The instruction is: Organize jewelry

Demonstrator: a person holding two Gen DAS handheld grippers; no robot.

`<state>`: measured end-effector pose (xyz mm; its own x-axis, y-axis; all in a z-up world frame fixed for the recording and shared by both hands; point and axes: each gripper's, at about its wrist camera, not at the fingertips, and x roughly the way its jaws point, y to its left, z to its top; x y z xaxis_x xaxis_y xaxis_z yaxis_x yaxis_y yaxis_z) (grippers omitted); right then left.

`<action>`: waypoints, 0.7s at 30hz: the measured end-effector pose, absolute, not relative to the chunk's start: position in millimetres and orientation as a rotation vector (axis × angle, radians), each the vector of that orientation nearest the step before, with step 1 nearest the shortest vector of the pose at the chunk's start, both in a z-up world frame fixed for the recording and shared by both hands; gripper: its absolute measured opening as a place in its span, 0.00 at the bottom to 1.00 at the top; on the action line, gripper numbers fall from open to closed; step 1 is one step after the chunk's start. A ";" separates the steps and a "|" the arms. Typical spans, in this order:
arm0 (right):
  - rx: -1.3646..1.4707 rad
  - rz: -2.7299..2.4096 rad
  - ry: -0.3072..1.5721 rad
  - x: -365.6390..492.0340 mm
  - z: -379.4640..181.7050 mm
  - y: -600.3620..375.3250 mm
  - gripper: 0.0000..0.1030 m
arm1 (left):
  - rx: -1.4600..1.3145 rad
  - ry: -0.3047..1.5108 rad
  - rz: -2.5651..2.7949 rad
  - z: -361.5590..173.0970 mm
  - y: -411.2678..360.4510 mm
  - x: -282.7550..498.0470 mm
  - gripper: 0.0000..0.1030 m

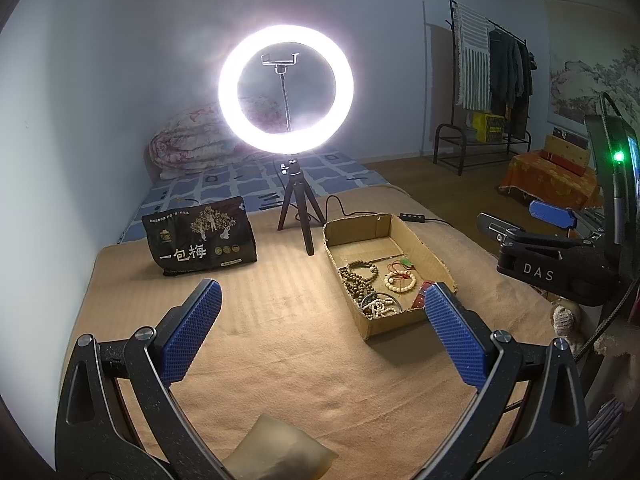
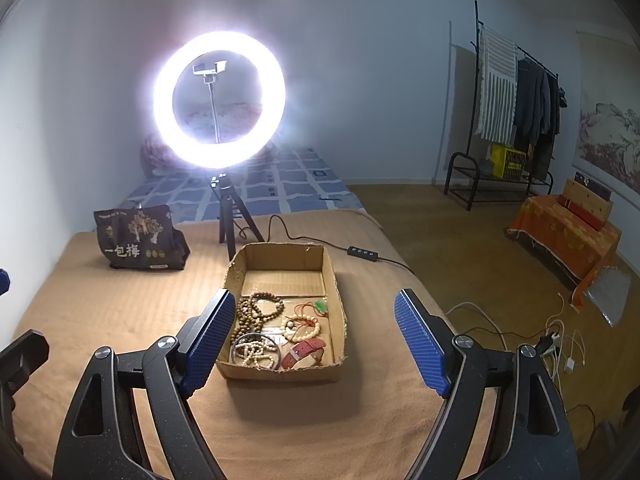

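Note:
An open cardboard box [image 2: 334, 280] [image 1: 416, 240] sits on a tan blanket. Inside lie dark wooden bead strings [image 2: 256, 310] [image 1: 358, 274], a cream bead bracelet [image 2: 302, 328] [image 1: 402, 282], a white bead strand with a metal bangle [image 2: 254, 350] [image 1: 380, 306], a red watch strap [image 2: 304, 352] and a green pendant on red cord [image 2: 320, 306] [image 1: 406, 262]. My right gripper [image 2: 316, 316] hovers open just short of the box, nothing between its blue pads. My left gripper [image 1: 322, 304] stands open over the blanket, left of the box. The right gripper's body [image 1: 540, 264] shows in the left wrist view.
A lit ring light on a tripod [image 2: 224, 216] [image 1: 298, 216] stands behind the box, its cable and switch [image 2: 362, 252] trailing right. A black snack bag [image 1: 200, 236] [image 2: 140, 240] stands at the back left. A small tan pouch [image 1: 280, 452] lies near the left gripper. The bed's edge drops to the floor on the right.

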<state>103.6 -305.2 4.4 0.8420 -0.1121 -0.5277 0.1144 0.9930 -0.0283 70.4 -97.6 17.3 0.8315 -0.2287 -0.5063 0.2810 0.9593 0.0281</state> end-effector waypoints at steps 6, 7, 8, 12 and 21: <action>0.006 -0.123 0.556 102.5 4.5 -305.4 0.79 | 0.100 0.522 -0.271 17.4 -97.7 69.9 1.00; 0.006 -0.123 0.557 102.4 4.5 -305.5 0.79 | 0.100 0.522 -0.272 17.4 -97.5 69.7 1.00; 0.005 -0.123 0.557 102.2 4.4 -305.6 0.79 | 0.100 0.522 -0.272 17.4 -97.5 69.7 1.00; 0.005 -0.124 0.557 102.4 4.6 -305.3 0.79 | 0.102 0.522 -0.273 17.4 -97.7 69.8 1.00; 0.003 -0.126 0.566 100.9 2.0 -303.6 0.79 | 0.102 0.521 -0.272 17.7 -98.3 68.2 1.00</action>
